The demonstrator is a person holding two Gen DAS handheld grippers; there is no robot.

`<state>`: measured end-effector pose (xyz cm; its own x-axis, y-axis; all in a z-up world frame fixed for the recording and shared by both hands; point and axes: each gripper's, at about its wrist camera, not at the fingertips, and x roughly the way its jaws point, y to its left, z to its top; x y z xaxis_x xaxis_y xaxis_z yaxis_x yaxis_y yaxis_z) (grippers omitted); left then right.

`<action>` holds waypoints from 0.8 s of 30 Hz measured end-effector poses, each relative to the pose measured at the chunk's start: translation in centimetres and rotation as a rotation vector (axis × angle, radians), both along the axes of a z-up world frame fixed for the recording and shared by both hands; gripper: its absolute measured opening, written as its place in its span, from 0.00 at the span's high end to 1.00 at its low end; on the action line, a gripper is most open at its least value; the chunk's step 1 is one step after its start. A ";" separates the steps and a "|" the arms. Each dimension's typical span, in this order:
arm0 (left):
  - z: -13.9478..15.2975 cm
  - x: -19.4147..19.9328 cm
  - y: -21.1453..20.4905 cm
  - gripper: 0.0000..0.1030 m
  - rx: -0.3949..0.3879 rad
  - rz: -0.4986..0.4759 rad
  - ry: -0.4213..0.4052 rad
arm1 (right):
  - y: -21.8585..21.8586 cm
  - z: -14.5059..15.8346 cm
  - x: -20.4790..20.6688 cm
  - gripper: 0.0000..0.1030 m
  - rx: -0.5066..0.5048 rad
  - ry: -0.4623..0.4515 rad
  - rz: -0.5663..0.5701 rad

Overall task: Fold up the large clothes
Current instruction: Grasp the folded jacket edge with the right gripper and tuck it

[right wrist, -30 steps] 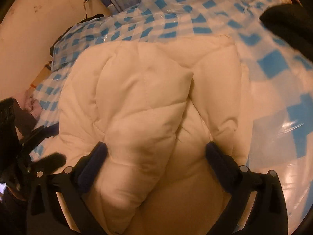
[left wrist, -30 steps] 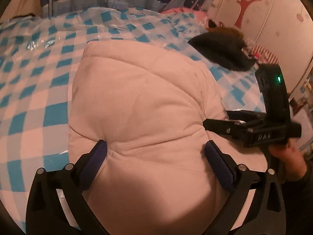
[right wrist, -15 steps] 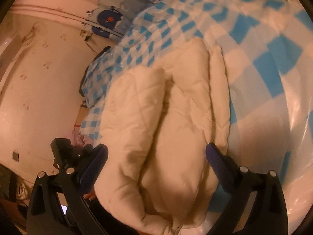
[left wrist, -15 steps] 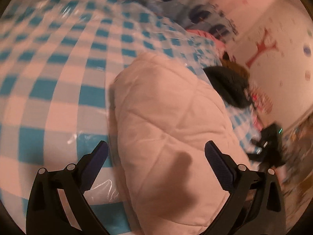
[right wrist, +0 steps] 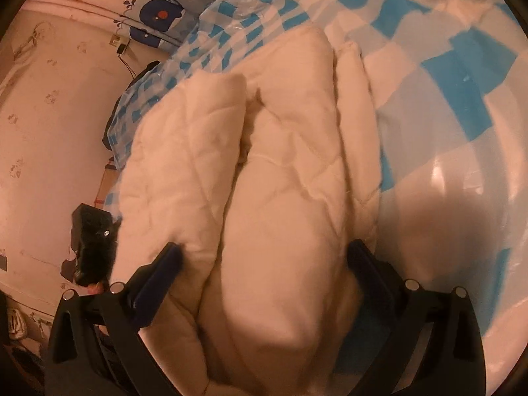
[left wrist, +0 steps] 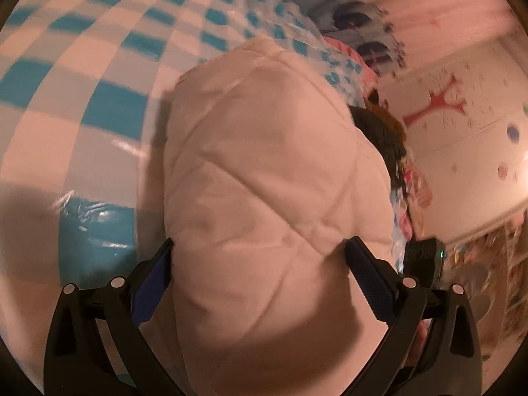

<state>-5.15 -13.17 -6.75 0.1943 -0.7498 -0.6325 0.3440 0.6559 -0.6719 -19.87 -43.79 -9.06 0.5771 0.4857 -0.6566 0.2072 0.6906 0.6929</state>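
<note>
A bulky cream quilted padded garment [left wrist: 270, 178] lies folded into a thick bundle on the blue-and-white checked bed cover [left wrist: 99, 66]. My left gripper [left wrist: 260, 264] stands wide open with its two fingers on either side of the bundle's near end. In the right wrist view the same garment [right wrist: 283, 171] shows several stacked folds. My right gripper [right wrist: 264, 267] is also wide open, its fingers flanking the bundle's other end. Each gripper shows small at the other view's edge, the right one in the left wrist view [left wrist: 425, 260] and the left one in the right wrist view [right wrist: 92, 241]. Neither gripper is closed on the fabric.
A dark garment [left wrist: 382, 132] lies on the bed behind the bundle, with pink items beside it. A whale-print sheet [right wrist: 158, 16] hangs at the bed's head. Walls with stickers [left wrist: 445, 105] border the bed. A shelf stands at far right [left wrist: 514, 280].
Both grippers pulled back and swung around, then came in close again. The bundle now sits between each pair of open fingers, tilted differently in view.
</note>
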 end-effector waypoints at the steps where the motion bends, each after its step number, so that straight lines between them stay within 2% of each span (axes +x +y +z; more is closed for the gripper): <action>1: 1.1 -1.0 -0.8 0.08 0.047 -0.028 -0.059 | 0.3 -0.1 0.1 0.05 -0.003 -0.011 -0.003; 3: 2.8 -2.7 -1.8 0.07 0.099 -0.059 -0.171 | 0.8 0.0 0.1 0.05 0.010 -0.043 -0.001; 6: 5.8 -5.3 -1.5 0.07 0.088 -0.073 -0.287 | 2.6 0.6 0.4 0.05 0.018 -0.088 0.018; 8: 7.5 -6.4 0.1 0.08 0.099 -0.056 -0.353 | 5.0 1.0 1.0 0.05 0.030 -0.112 0.059; 10: 9.1 -7.2 4.0 0.08 0.128 -0.004 -0.404 | 8.7 1.0 2.1 0.05 0.041 -0.137 0.132; 12: 9.0 -6.8 7.2 0.07 0.162 0.038 -0.386 | 12.0 0.4 3.4 0.05 0.037 -0.131 0.203; 14: 7.3 -5.4 9.7 0.07 0.198 0.068 -0.300 | 14.9 -0.1 4.8 0.05 -0.036 -0.092 0.264; 16: 4.2 -4.3 12.0 0.07 0.193 0.095 -0.167 | 15.6 0.1 5.7 0.05 -0.094 -0.061 0.285; 17: 3.9 -4.2 12.5 0.07 0.188 0.101 -0.162 | 15.0 0.7 5.8 0.05 -0.096 -0.046 0.290; 18: 4.3 -4.6 13.2 0.07 0.172 0.106 -0.178 | 14.4 1.4 5.6 0.05 -0.112 -0.053 0.269; 20: 5.6 -5.3 14.0 0.07 0.164 0.135 -0.244 | 12.6 4.4 4.5 0.05 -0.174 -0.130 0.183; 22: 8.0 -5.9 15.6 0.07 0.129 0.218 -0.376 | 12.3 7.6 4.3 0.05 -0.176 -0.217 0.168; 24: 9.0 -5.8 16.0 0.07 0.071 0.235 -0.402 | 13.9 10.4 5.6 0.05 -0.161 -0.290 0.202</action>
